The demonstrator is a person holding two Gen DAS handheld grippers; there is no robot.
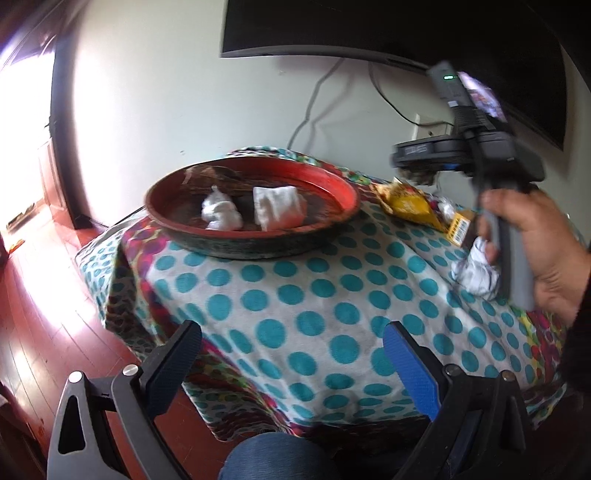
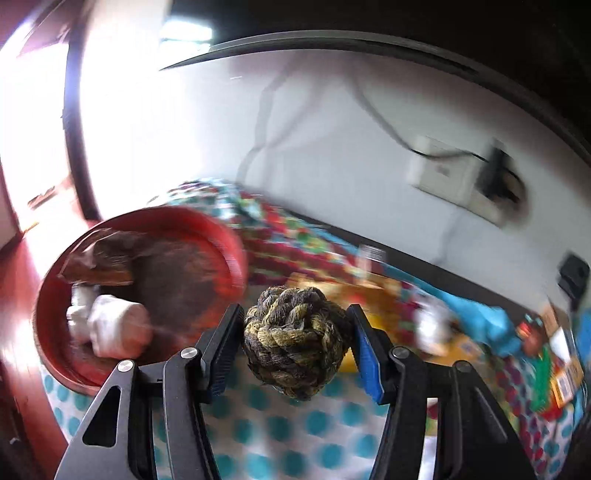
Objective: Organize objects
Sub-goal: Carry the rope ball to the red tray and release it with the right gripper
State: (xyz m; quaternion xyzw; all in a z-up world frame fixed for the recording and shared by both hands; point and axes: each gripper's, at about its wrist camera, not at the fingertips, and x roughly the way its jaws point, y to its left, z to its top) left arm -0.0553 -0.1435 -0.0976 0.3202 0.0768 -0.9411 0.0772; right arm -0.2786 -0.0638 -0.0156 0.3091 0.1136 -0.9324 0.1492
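A round red tray (image 1: 343, 184) stands on the polka-dot tablecloth (image 1: 295, 295) and holds two white crumpled wads (image 1: 221, 212) and a brown wrapper. My left gripper (image 1: 291, 341) is open and empty, low over the table's near edge. My right gripper (image 2: 295, 325) is shut on a knotted rope ball (image 2: 295, 339), olive and dark, held in the air to the right of the red tray (image 2: 221, 229). In the left wrist view the right gripper body (image 1: 476, 155) and the hand holding it show at the right, above a yellow packet (image 1: 410, 203).
A white crumpled wad (image 1: 476, 269), a yellow box (image 1: 460, 227) and other small packets lie at the table's right side. A wall-mounted screen (image 1: 369, 29) with hanging cables is behind the table. Red wooden floor (image 1: 48, 314) lies to the left.
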